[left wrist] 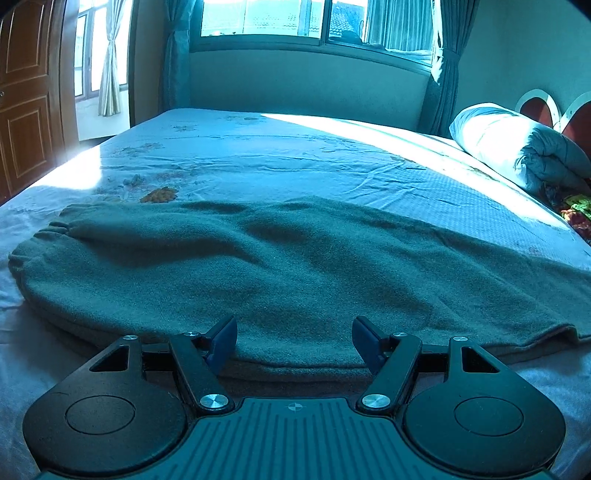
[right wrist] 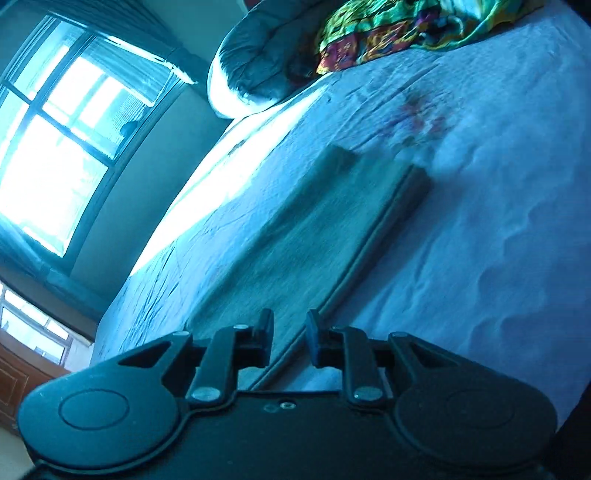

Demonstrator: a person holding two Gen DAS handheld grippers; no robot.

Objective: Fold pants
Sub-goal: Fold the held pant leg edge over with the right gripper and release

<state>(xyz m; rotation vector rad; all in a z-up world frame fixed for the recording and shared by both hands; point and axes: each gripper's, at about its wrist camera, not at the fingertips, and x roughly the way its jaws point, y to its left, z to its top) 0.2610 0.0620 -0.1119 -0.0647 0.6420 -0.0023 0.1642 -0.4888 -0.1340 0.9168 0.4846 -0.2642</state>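
Observation:
Grey-green fleece pants [left wrist: 280,269] lie flat across the bed, folded lengthwise, with the gathered waistband at the left. My left gripper [left wrist: 294,341] is open and empty, its blue pads just over the pants' near edge. In the tilted right wrist view the pants [right wrist: 317,236] run away from me as a long strip toward the hem. My right gripper [right wrist: 290,341] is partly open and empty, its fingers straddling the near folded edge.
The bed sheet [left wrist: 258,155] is pale with flower prints. A rolled grey-white quilt [left wrist: 517,144] and a colourful cloth [right wrist: 406,29] lie at the head of the bed. A window [left wrist: 314,18] and a wall stand beyond the bed; a wooden door [left wrist: 26,99] is at the left.

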